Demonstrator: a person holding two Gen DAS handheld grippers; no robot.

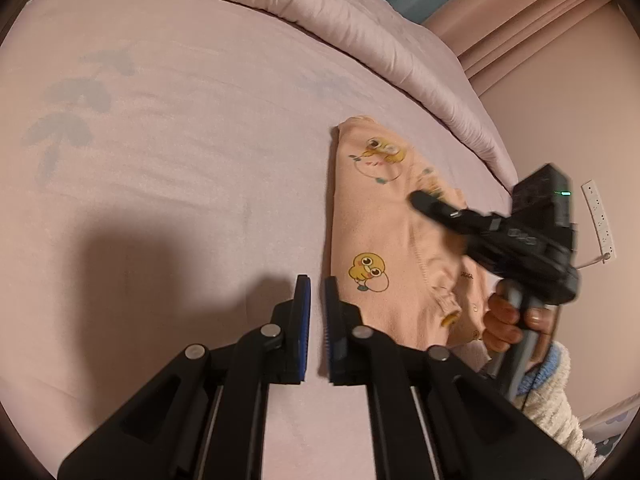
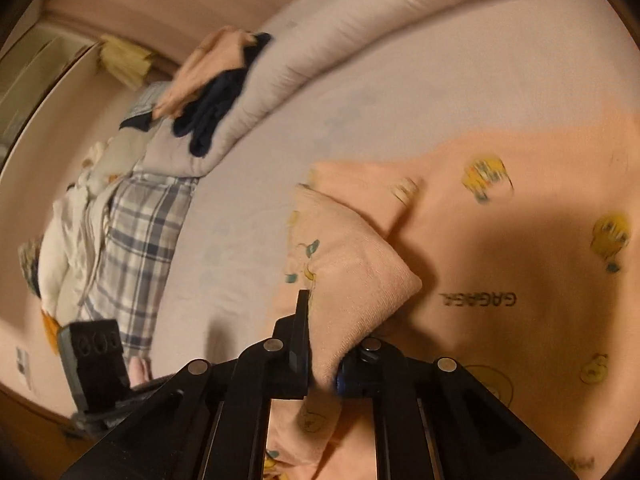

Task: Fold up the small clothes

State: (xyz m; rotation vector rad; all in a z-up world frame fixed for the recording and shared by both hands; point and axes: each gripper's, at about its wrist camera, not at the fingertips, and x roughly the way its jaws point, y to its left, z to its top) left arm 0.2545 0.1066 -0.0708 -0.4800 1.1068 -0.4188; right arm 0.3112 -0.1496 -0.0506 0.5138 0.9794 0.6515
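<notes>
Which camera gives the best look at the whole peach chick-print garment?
The left wrist view: the peach chick-print garment lies partly folded on the pink bedsheet, nearly all visible, with the right gripper over it. The right wrist view shows only a blurred close-up, a fold pinched in that gripper.

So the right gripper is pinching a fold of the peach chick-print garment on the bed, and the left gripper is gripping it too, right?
Not quite. The left wrist view shows the left gripper open and empty beside the peach garment. The right gripper does pinch a fold.
</notes>
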